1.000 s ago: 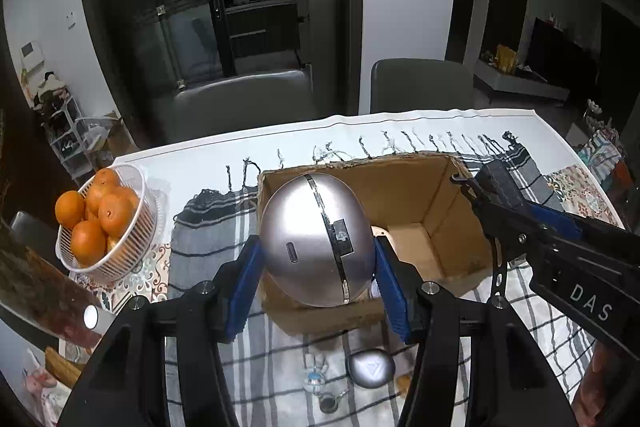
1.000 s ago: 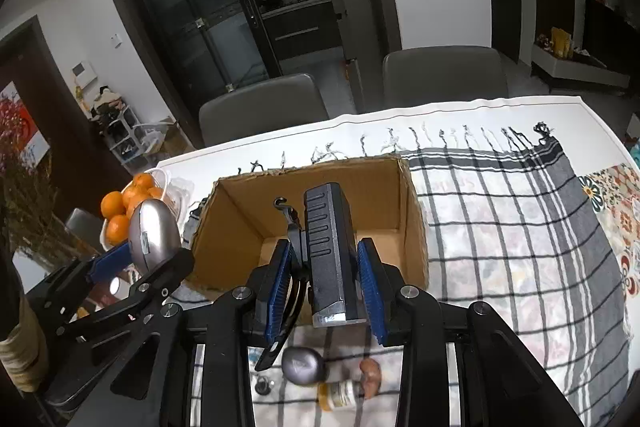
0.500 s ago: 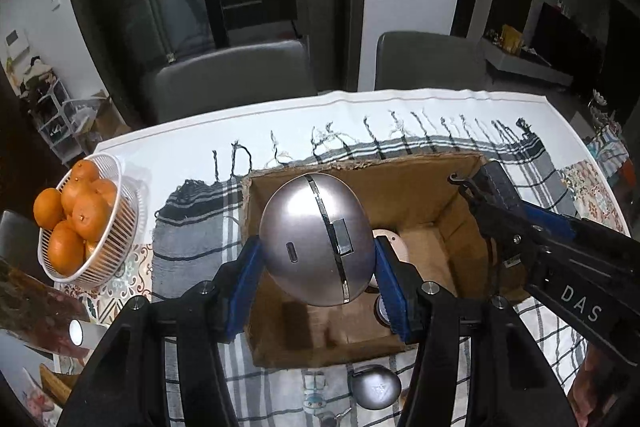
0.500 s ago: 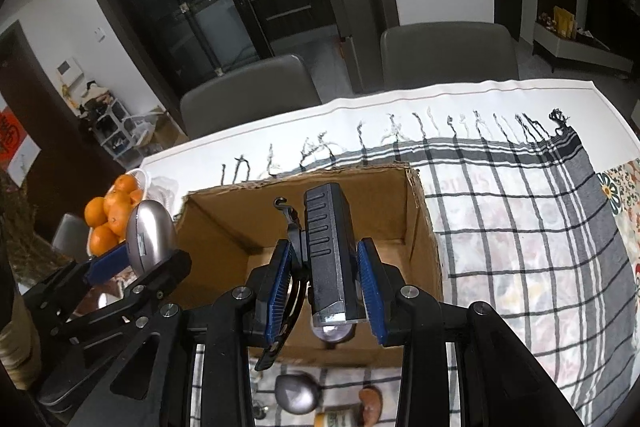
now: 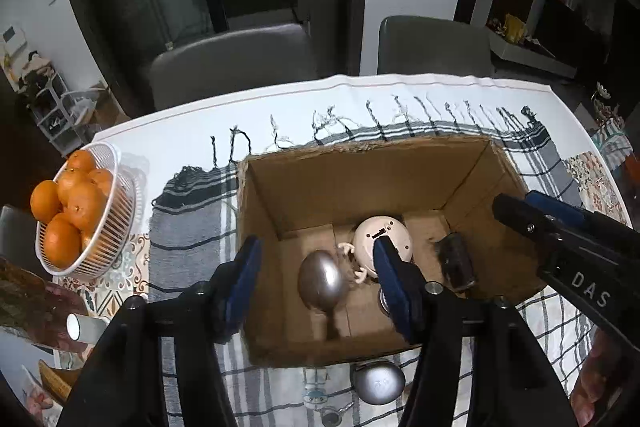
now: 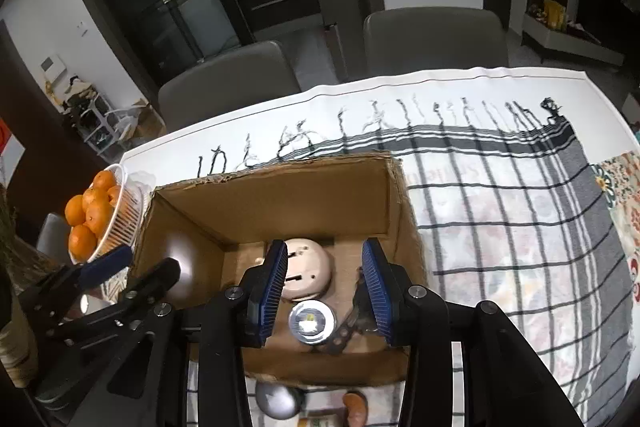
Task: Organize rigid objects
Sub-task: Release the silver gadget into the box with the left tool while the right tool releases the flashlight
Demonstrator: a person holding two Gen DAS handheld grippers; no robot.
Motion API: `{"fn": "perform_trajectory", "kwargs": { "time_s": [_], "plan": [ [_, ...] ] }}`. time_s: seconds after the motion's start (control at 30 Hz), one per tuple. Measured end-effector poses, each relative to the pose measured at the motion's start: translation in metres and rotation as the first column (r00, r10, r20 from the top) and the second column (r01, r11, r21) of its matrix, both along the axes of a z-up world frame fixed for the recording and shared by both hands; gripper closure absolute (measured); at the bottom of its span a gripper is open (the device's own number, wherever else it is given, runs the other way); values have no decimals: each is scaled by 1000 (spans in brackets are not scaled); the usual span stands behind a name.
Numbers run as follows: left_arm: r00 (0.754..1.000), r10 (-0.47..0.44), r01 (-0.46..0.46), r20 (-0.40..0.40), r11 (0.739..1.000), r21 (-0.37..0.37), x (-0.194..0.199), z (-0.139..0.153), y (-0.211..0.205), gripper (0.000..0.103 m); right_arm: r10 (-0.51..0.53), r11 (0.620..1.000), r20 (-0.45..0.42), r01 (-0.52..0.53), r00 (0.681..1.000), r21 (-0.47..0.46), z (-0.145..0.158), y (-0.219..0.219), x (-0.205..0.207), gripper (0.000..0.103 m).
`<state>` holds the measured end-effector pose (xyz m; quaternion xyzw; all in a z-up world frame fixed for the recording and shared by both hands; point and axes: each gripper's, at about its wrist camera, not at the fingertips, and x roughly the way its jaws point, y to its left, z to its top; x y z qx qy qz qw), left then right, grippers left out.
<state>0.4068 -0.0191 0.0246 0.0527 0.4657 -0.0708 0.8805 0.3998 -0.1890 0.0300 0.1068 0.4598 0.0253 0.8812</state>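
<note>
We see a dark room with glass doors and two grey chairs (image 5: 232, 63) behind a bench (image 5: 168, 143) that wears a white cover and a grey checked cloth (image 6: 520, 227). An open cardboard box (image 5: 256, 211) sits on the cloth. Our left gripper (image 5: 316, 287) hangs over the near side of the box, and its blue fingers (image 5: 242, 279) are spread wide with nothing between them. Below them a shiny silver egg shape (image 5: 322, 281) is inside the box; it looks blurred. Just beside it lies a round white toy (image 5: 382, 241) with small arms. A dark block (image 5: 456, 261) lies near the right wall of the box. Our right gripper (image 6: 326, 285) is over the same box, and its fingers (image 6: 374, 283) are wide apart too, and they hold nothing. Under them we see the round white toy (image 6: 306, 273) and a little round light (image 6: 311, 321) on the box floor. Another silver ball (image 5: 378, 383) sits on the cloth just outside the near wall of the box. A white basket (image 5: 106, 227) full of oranges (image 5: 62, 245) stands at the left, well apart from the box.
</note>
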Motion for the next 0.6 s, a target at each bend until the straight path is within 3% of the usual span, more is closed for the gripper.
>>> {"fn": "perform_trajectory", "kwargs": {
  "time_s": [0.23,0.6],
  "plan": [
    [997,20,-21,69,1000,12,-30,22,10,41,5,1000,16,-5,1000,-15,11,3,-23,62],
    [994,32,-31,102,999,-8,-76,34,32,38,66,997,55,-63,996,-45,27,25,-69,60]
  ]
}}
